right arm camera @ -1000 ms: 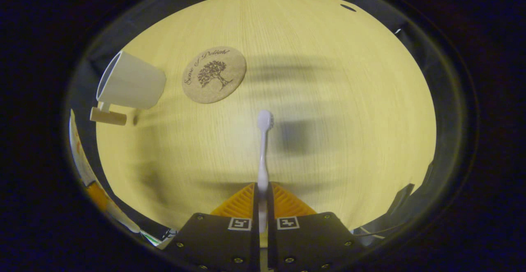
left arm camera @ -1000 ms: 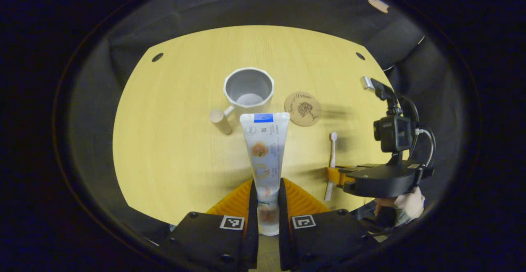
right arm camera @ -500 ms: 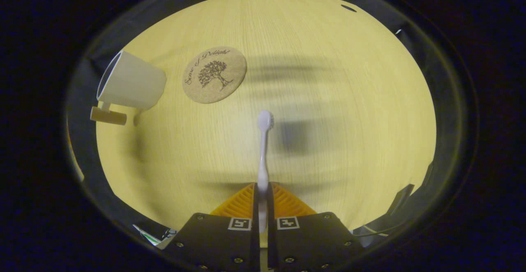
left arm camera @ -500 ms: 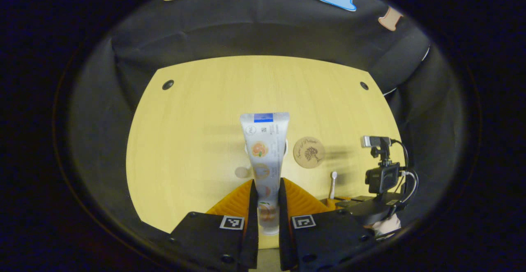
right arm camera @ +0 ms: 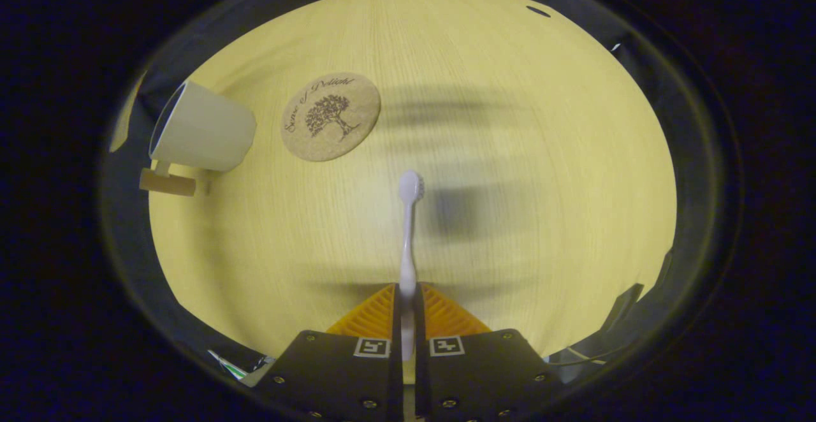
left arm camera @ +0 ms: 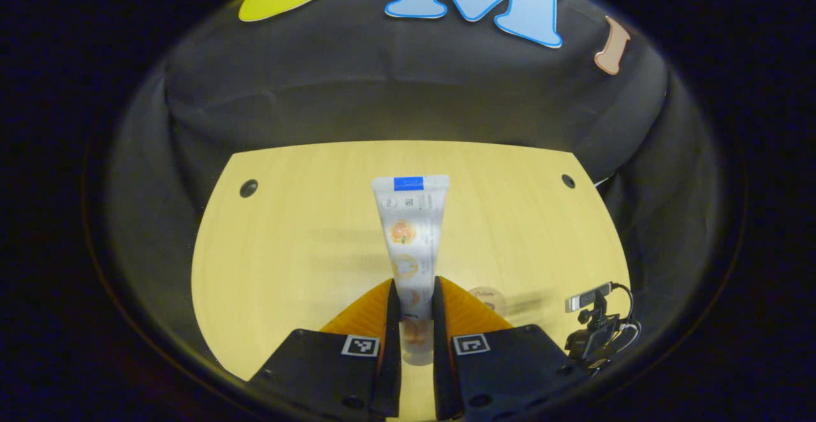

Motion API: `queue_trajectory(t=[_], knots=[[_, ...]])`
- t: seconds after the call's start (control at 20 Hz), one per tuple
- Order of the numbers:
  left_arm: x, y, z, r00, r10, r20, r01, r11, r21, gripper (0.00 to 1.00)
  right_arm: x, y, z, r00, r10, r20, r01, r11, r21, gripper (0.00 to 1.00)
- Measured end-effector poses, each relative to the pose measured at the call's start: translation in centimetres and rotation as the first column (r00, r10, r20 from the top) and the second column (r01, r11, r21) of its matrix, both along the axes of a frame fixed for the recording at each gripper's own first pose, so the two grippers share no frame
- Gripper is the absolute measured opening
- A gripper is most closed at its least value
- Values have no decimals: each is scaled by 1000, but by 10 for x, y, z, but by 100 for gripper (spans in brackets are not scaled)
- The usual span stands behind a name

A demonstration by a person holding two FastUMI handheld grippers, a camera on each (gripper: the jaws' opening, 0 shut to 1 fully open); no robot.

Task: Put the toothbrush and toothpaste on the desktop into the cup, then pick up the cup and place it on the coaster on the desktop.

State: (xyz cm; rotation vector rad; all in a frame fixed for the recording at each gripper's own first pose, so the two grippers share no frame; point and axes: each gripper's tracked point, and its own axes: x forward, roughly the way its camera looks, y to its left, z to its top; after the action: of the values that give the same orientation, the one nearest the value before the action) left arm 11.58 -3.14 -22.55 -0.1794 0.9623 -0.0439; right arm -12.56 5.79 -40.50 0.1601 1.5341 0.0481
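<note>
Pinching toothpaste (left arm camera: 410, 231), left gripper (left arm camera: 411, 310) has tilted up; right gripper (right arm camera: 408, 310) still pinches toothbrush (right arm camera: 408, 231)

A recording booth: black cloth wall (left arm camera: 408, 103) behind a bare wooden desktop (left arm camera: 306, 218).

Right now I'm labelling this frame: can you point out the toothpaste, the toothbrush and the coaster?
toothpaste (left arm camera: 408, 231): left gripper view, middle of the tube.
toothbrush (right arm camera: 411, 187): right gripper view, bristle head.
coaster (right arm camera: 331, 116): right gripper view, centre of its printed face.
</note>
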Motion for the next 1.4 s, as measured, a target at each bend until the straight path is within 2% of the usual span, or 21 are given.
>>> queue_trajectory(t=[0.15, 0.3, 0.4, 0.75, 0.9, 0.95, 1.0, 1.05, 1.15, 1.4], knots=[[21, 4, -11, 997, 12, 74, -13, 1000, 13, 28, 0, 0, 0, 1000, -8, 7, 8, 1000, -2, 7], [21, 4, -19, 994, -22, 109, 16, 998, 53, 28, 1, 0, 0, 1000, -21, 11, 21, 1000, -4, 7], [20, 3, -31, 994, -30, 107, 26, 999, 42, 28, 1, 0, 0, 999, -29, 21, 29, 1000, 0, 7], [14, 15, -66, 995, 18, 101, -17, 1000, -1, 28, 0, 0, 1, 996, -64, 65, 62, 997, 35, 8], [10, 18, -66, 991, 3, 131, -5, 1000, 13, 28, -1, 0, 2, 990, -107, 97, 102, 994, 48, 8], [9, 18, -66, 990, -6, 140, 3, 1000, 19, 34, -2, 0, 2, 989, -109, 100, 104, 993, 54, 8], [9, 19, -65, 990, -17, 143, 13, 1000, 27, 28, -3, 0, 2, 990, -108, 96, 103, 993, 56, 9], [10, 19, -68, 989, -30, 144, 25, 999, 31, 29, -3, 0, 4, 989, -114, 98, 109, 992, 59, 9], [6, 16, -66, 989, -49, 142, 47, 999, 20, 36, 5, 6, 16, 983, -132, 128, 121, 988, 92, 9], [1, 13, -57, 984, -45, 172, 43, 999, 15, 70, 39, 6, 56, 957, -133, 258, 111, 989, 96, 8]])
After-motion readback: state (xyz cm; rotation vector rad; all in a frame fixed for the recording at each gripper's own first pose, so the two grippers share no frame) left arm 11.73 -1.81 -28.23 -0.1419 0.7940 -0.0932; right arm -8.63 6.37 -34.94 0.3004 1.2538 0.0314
